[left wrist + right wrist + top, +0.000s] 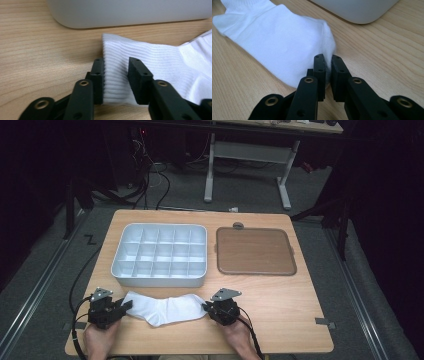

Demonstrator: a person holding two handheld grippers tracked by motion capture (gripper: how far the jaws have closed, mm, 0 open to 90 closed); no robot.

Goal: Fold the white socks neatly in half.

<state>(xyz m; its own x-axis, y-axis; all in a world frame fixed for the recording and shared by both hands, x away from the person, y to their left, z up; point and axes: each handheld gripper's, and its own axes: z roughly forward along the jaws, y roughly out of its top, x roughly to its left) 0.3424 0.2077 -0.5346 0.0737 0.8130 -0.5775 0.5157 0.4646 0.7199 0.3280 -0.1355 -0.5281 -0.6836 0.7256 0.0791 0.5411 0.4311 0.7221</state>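
Note:
A white sock (pixel 165 309) lies flat along the near part of the wooden table, cuff to the left and toe to the right. My left gripper (pixel 127 306) is at the cuff end. In the left gripper view its jaws (pixel 116 62) stand either side of the ribbed cuff (pixel 160 57), pads pressed on the fabric. My right gripper (pixel 205 306) is at the toe end. In the right gripper view its jaws (pixel 327 58) are almost together, pinching the tip of the sock's toe (pixel 279 42). A hand holds each gripper at the table's front edge.
A grey plastic tray (pixel 159 277) divided into several small compartments sits just behind the sock; its rounded wall shows close by (pixel 125 12) (pixel 359 10). A brown flat tray (pixel 255 251) lies to its right. A small grey round part (pixel 238 225) sits behind that.

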